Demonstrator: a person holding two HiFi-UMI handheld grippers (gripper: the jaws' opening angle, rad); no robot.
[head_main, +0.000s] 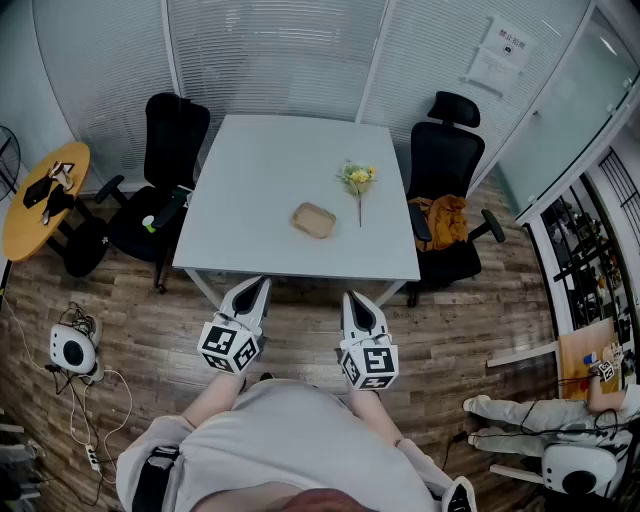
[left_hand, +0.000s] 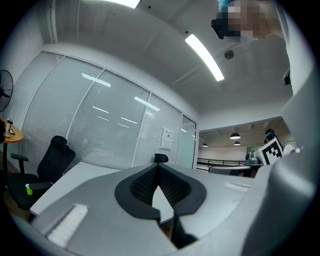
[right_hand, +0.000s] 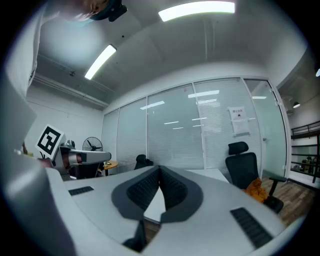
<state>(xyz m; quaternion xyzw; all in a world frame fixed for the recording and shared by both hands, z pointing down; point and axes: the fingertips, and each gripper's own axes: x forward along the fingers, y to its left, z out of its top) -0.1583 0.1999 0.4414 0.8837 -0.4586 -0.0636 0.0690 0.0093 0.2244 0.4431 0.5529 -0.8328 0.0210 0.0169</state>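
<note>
The white table (head_main: 270, 190) lies ahead of both sets of fingers, its near edge just past their tips. Well beyond the tips, between the left gripper (head_main: 256, 286) and the right gripper (head_main: 356, 297), sits a shallow brown dish (head_main: 314, 220), likely light and stiff, so pinch its rim. Farther off, straight ahead of the right fingers, a flower sprig (head_main: 358, 185) looks soft and fragile and is best taken by its thin stem. Both pairs of fingers meet at the tips, empty.

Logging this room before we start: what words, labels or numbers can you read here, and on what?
None can be read.
Paper notices on the glass wall: print too small and blurred.
On the left gripper and right gripper: square marker patterns only, no letters.
</note>
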